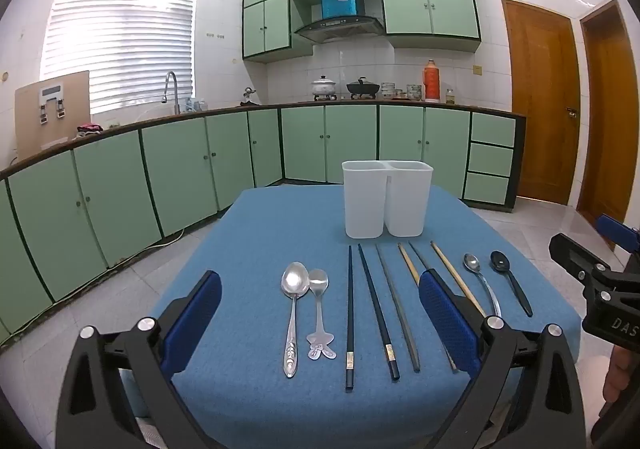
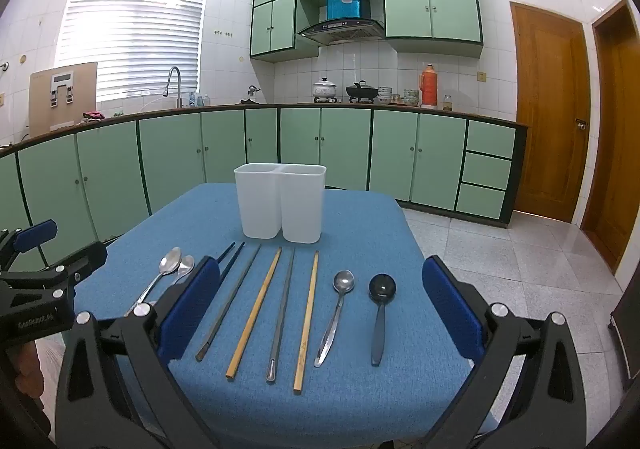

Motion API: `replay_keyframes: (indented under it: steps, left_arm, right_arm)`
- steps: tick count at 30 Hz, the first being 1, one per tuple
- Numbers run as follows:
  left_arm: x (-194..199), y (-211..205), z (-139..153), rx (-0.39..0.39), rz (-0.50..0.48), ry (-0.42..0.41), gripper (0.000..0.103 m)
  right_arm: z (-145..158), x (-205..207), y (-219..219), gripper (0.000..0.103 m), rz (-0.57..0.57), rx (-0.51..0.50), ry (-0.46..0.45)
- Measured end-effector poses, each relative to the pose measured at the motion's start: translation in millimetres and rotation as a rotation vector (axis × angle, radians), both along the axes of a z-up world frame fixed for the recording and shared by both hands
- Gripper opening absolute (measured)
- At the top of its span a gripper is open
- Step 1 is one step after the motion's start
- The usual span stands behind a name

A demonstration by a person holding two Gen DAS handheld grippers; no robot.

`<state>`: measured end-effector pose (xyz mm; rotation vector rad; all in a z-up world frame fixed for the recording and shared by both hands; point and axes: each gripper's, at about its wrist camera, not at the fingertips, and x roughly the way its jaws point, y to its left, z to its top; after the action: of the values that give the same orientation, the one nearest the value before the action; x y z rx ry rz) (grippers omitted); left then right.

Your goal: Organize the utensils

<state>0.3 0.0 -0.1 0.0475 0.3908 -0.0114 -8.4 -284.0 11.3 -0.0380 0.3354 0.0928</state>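
A white two-compartment holder [image 1: 387,203] [image 2: 280,201] stands at the far side of the blue table. In front of it lie two silver spoons [image 1: 295,305], black chopsticks [image 1: 350,313], grey chopsticks [image 2: 230,301], wooden chopsticks [image 2: 256,305], a slim silver spoon [image 2: 338,309] and a black spoon [image 2: 381,309]. My left gripper [image 1: 320,317] is open and empty above the near left utensils. My right gripper [image 2: 320,313] is open and empty above the near right utensils.
The table's blue cloth [image 1: 256,233] [image 2: 384,225] has floor around it. Green cabinets [image 1: 180,169] and a counter with pots run along the back. Wooden doors [image 2: 548,105] stand at the right. The other gripper shows at each view's edge [image 1: 600,289] [image 2: 36,289].
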Motion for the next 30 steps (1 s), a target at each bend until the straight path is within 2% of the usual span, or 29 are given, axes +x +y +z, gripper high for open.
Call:
replay_keyframes:
  steps: [30]
  left_arm:
    - [-1.1, 1.2, 1.7, 0.001, -0.002, -0.002, 0.097]
  right_arm:
    - [0.4, 0.6, -0.4, 0.098, 0.001, -0.002, 0.007]
